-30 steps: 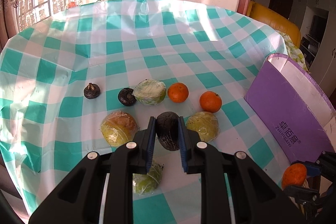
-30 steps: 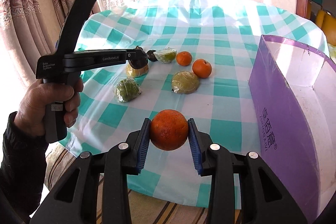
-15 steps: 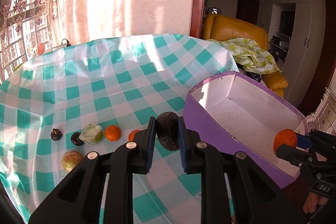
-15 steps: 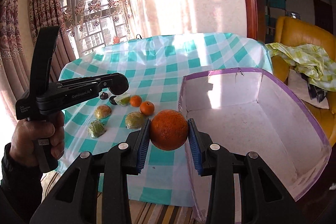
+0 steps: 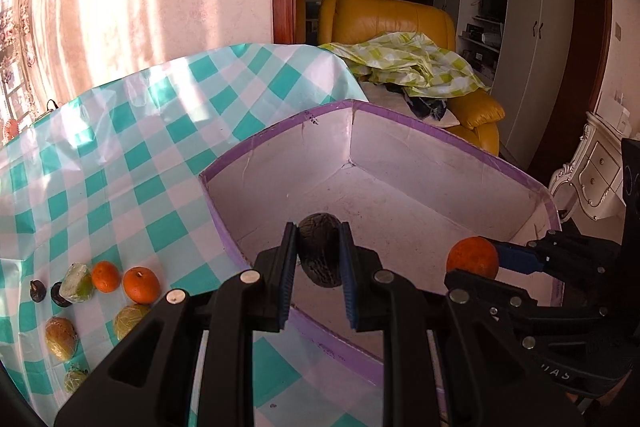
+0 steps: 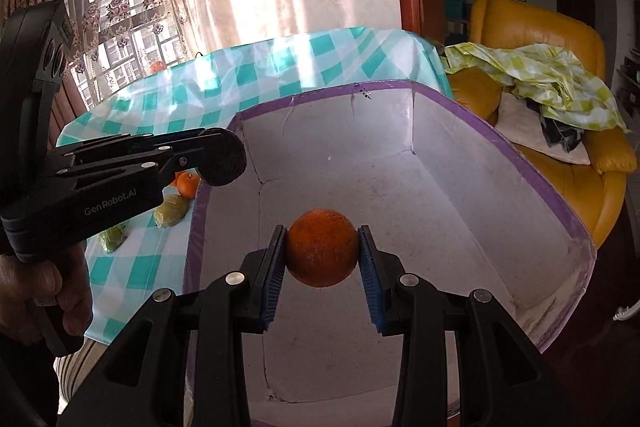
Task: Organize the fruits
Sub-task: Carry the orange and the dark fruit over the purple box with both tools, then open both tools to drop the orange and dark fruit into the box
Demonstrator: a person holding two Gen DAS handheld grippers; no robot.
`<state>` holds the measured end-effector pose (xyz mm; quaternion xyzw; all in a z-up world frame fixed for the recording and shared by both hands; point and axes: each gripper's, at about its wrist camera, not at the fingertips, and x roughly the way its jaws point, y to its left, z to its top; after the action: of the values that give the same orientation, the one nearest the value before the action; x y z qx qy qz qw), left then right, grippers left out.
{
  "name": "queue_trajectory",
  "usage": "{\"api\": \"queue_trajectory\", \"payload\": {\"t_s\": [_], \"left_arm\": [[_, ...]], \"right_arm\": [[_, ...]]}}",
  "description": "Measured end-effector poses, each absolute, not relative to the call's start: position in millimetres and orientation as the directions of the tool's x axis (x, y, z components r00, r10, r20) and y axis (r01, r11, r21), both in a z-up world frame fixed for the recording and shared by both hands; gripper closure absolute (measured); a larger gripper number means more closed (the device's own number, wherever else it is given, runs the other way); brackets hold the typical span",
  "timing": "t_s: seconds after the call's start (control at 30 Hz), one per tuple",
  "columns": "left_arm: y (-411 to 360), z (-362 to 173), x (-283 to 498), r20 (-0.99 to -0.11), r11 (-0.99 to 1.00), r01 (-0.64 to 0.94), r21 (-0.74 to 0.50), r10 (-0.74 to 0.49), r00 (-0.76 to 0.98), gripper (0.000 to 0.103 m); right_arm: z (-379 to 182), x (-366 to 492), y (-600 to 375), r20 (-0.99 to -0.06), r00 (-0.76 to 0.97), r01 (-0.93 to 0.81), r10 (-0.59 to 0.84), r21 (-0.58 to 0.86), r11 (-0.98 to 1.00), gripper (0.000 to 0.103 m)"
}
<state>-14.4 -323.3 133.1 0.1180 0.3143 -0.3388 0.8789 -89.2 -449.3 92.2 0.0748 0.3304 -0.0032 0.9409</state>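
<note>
Left tongs (image 5: pixel 318 259) pinching a dark wrinkled avocado (image 5: pixel 319 254), right tongs (image 6: pixel 322 254) pinching an orange (image 6: pixel 322 253); both fruits hang over the open white interior of the purple-edged box (image 5: pixel 280 131), neither touching its floor. Box sits on the counter (image 5: pixel 120 147) under a teal-checked cloth. Left of the box on the cloth: 2 small oranges (image 5: pixel 141 284), several plastic-wrapped greenish fruits (image 5: pixel 131 321) and 2 small dark fruits (image 5: pixel 60 294), all well apart from both tongs.

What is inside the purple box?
The box holds no fruit on the bare white floor that shows. The orange and the dark fruit hang above it in grippers, covering patches of floor.
</note>
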Motion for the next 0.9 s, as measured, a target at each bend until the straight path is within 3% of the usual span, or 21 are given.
{"api": "queue_trajectory", "payload": {"t_s": [0.6,0.8,0.9], "left_arm": [[-360,93,-22,-0.679,0.709,0.671,0.216,-0.385,0.625,0.082],[-365,87,-25,-0.676,0.693,0.671,0.264,-0.363,0.641,0.081],[-365,86,-25,-0.674,0.69,0.671,0.271,-0.362,0.644,0.081]], "right_arm": [[68,-82,-450,-0.676,0.734,0.12,-0.062,0.04,0.992,0.064],[69,-83,-448,-0.671,0.736,0.128,-0.088,0.01,0.992,0.043],[69,-83,-450,-0.672,0.736,0.131,-0.088,0.014,0.991,0.041]]}}
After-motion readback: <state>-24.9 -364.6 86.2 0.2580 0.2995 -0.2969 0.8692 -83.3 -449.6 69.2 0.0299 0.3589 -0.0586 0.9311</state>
